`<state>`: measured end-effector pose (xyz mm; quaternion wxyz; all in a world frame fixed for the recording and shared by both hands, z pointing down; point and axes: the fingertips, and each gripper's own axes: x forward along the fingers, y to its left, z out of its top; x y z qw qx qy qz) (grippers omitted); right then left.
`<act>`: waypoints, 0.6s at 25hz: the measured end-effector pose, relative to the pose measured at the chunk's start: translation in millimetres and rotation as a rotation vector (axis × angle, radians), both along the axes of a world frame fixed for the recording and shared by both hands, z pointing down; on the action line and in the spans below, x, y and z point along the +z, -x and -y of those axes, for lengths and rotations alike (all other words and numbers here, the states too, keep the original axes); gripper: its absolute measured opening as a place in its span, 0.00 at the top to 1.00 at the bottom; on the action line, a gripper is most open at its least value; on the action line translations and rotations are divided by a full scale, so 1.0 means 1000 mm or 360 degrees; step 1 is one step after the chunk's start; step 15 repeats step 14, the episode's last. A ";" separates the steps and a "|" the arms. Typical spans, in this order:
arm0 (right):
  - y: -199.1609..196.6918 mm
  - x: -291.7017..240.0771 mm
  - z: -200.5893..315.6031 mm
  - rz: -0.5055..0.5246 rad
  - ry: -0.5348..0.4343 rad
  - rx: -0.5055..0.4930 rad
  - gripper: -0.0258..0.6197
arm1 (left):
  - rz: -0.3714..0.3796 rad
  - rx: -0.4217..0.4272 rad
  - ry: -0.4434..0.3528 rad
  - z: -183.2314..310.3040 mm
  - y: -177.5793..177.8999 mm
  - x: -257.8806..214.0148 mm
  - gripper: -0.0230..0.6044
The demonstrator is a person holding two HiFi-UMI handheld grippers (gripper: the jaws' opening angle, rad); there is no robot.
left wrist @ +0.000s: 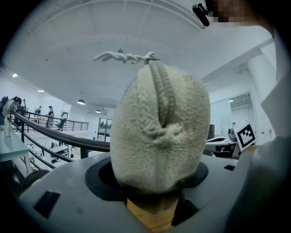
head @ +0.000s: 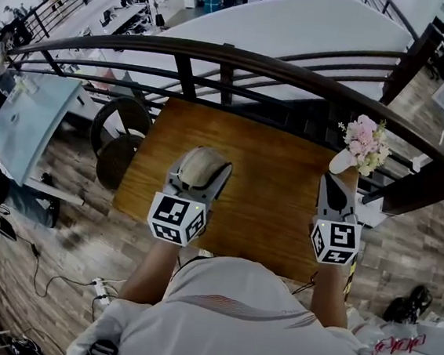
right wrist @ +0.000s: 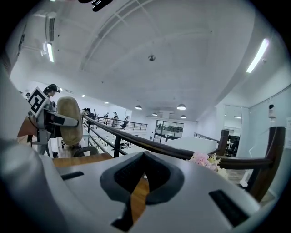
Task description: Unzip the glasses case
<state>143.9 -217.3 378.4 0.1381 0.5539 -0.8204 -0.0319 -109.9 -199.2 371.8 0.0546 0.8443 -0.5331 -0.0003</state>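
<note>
The left gripper (left wrist: 154,191) clamps the lower end of the glasses case (left wrist: 159,132) and holds it over the table (head: 271,194), zipper (left wrist: 163,98) facing its camera. The case looks fleecy, soft and light, so it will probably squash and twist under a pull. The right gripper (right wrist: 138,182), jaws pressed together and empty, is well apart from it. The pull tab (left wrist: 125,57) at the top looks like the place to pinch.

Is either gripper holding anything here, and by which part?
The left gripper holds the glasses case by its near end, jaws clamped across its sides. The right gripper is shut on nothing.
</note>
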 end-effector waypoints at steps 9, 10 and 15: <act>0.006 0.003 -0.001 -0.0017 0.0003 -0.0043 0.88 | -0.0006 0.0010 0.0019 -0.001 -0.005 0.004 0.50; 0.006 0.003 -0.001 -0.0016 0.0001 -0.0045 0.88 | -0.0006 0.0012 0.0019 -0.001 -0.006 0.003 0.50; 0.008 0.001 -0.002 -0.0011 0.0000 -0.0050 0.88 | 0.0001 0.0019 0.0021 -0.003 -0.007 0.002 0.50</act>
